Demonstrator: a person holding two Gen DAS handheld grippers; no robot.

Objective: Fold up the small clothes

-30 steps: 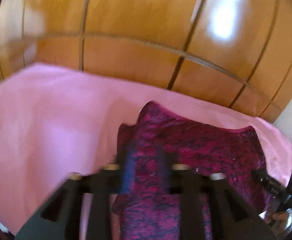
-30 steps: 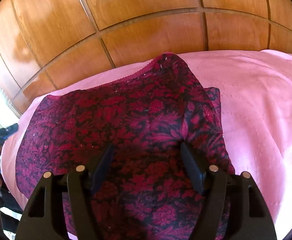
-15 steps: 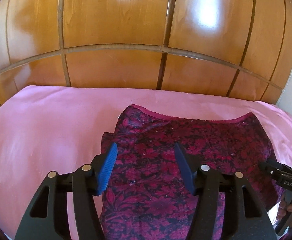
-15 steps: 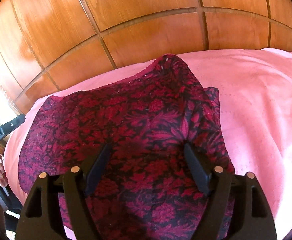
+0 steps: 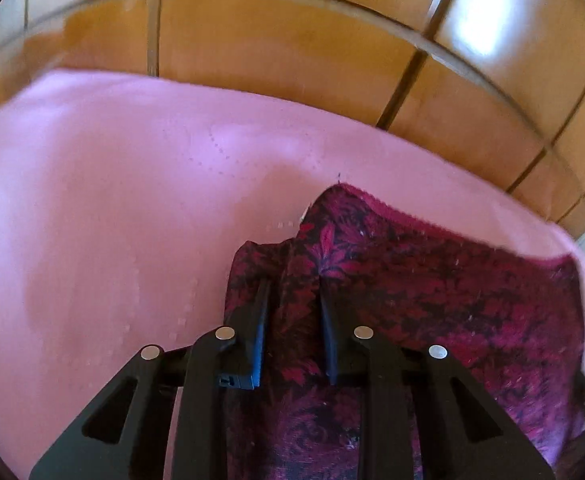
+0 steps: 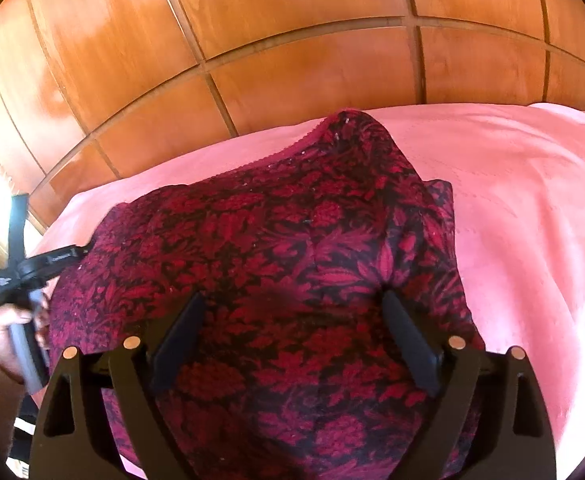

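A dark red and black floral garment (image 5: 432, 292) lies spread on a pink bedsheet (image 5: 112, 220). It also fills the middle of the right wrist view (image 6: 276, 240). My left gripper (image 5: 292, 292) is closed down on a raised fold of the garment near its left edge. My right gripper (image 6: 292, 312) is open, with its jaws wide apart over the garment's near part. The garment's far corner is peaked up, with a pink trim edge (image 6: 304, 142) showing.
A glossy wooden panelled wall (image 6: 292, 40) stands behind the bed. The pink sheet (image 6: 532, 200) extends to the right of the garment. In the right wrist view a hand holds the other gripper's handle (image 6: 20, 280) at the left edge.
My left gripper has moved left and down and its jaws have closed on a fold of the garment. The right gripper stays open, almost still.
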